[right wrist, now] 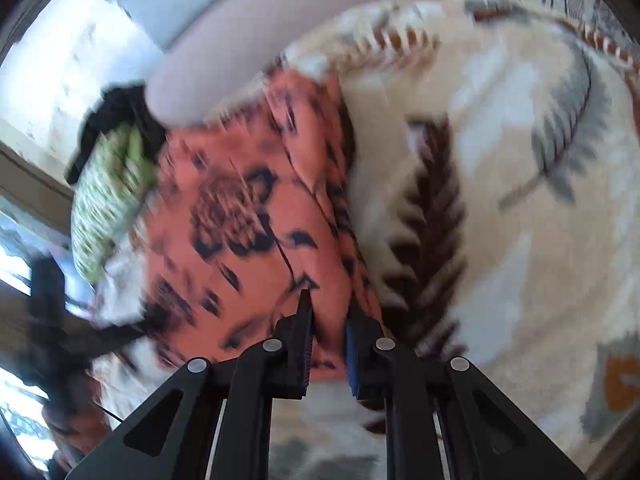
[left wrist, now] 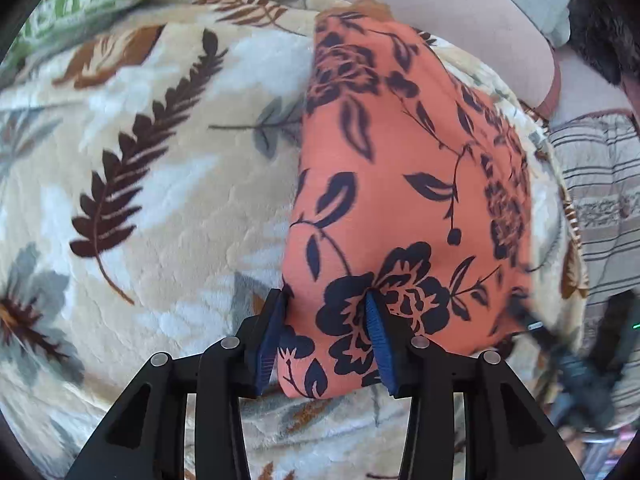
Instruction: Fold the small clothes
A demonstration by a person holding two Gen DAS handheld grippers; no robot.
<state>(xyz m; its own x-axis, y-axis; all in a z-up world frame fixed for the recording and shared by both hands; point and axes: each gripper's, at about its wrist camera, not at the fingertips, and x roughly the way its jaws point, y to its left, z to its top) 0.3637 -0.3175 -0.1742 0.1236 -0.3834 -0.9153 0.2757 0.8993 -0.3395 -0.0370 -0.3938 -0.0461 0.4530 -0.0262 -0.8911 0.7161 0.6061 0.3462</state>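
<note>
Left wrist view has the left gripper (left wrist: pixel 326 300) spread astride a corner of the orange floral garment (left wrist: pixel 404 168) on the leaf-print blanket (left wrist: pixel 160 200), while the right gripper (right wrist: pixel 330 308) pinches its edge, mid-fold; next, I'd judge, carrying that edge across evenly.

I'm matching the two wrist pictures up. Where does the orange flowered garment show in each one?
Left wrist view: orange flowered garment fills centre-right, running from the top down between the jaws.
Right wrist view: the garment lies centre-left, its near edge between the jaws.
Shared landmark: the cream leaf-print blanket under it.
</note>
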